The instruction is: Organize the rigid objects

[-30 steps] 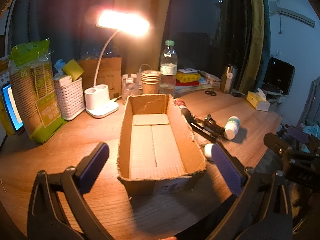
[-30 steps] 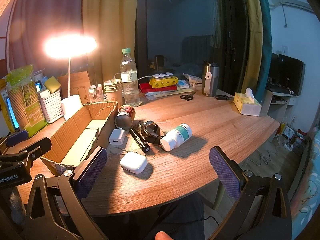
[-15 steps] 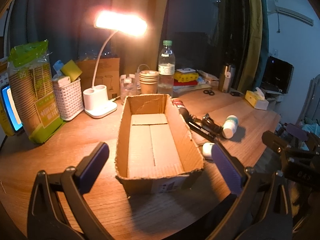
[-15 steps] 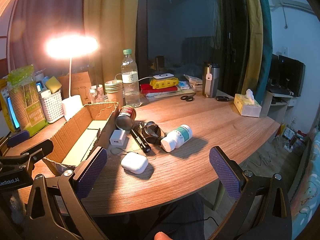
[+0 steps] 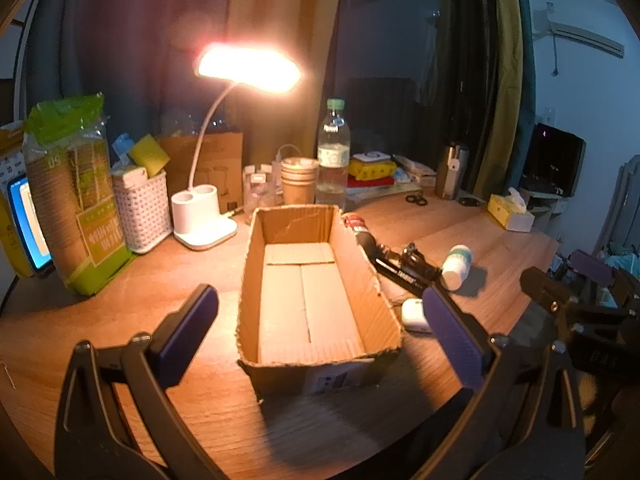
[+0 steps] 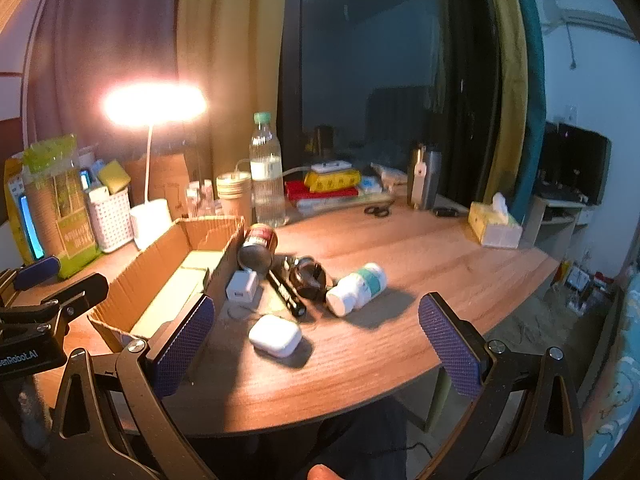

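An empty open cardboard box [image 5: 312,300] lies on the wooden table, also in the right wrist view [image 6: 168,276]. To its right lie a white earbud case [image 6: 275,335], a white charger cube [image 6: 241,286], a black flashlight [image 6: 286,292], a black round gadget [image 6: 307,278], a white pill bottle [image 6: 357,289] and a red can [image 6: 259,245] on its side. My left gripper [image 5: 320,324] is open and empty, just before the box. My right gripper [image 6: 316,332] is open and empty above the table's front edge, near the earbud case.
A lit desk lamp [image 5: 208,184], a white basket [image 5: 140,208], a pack of paper cups [image 5: 76,200], a water bottle [image 5: 333,156], stacked cups [image 5: 299,180], a steel flask [image 6: 424,180], scissors [image 6: 376,211] and a tissue box [image 6: 494,226] line the table's back.
Both views have drifted slightly: the left gripper eased back from the box, and the right gripper moved a little nearer the loose objects. Both stay open.
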Available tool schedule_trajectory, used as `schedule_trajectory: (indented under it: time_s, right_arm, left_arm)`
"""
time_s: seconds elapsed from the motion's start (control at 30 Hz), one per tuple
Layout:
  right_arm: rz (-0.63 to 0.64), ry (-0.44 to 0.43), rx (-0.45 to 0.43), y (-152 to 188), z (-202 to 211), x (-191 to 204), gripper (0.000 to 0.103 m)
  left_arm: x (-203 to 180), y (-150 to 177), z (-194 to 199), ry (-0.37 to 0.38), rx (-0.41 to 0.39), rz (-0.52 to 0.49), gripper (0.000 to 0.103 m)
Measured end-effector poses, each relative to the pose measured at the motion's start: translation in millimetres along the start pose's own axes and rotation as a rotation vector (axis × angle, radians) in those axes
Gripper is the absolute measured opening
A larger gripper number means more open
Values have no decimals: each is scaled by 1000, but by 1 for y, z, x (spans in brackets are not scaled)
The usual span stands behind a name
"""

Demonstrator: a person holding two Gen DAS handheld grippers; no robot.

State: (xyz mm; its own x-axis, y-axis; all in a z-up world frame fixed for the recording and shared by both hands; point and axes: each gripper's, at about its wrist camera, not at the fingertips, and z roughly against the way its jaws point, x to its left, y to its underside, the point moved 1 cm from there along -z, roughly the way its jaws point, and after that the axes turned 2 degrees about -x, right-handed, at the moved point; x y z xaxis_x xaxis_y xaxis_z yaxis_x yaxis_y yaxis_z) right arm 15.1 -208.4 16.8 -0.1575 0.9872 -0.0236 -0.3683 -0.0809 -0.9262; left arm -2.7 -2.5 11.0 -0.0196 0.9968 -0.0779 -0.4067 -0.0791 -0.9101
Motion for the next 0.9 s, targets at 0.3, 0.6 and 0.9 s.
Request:
schedule_trajectory:
  time_s: [0.3,0.6,0.9]
  right_arm:
    - [10,10,-64,-6,11,2,103]
    - [11,10,-82,-6,15,3,103]
    - [12,9,-82,-6,16,3,103]
  left_arm:
    - [-1,-8,12,-4,-56,-8,103]
    - [-1,-11,18,-3,-84,-9,103]
    - [-1,-11,19,-2,-88,-9,103]
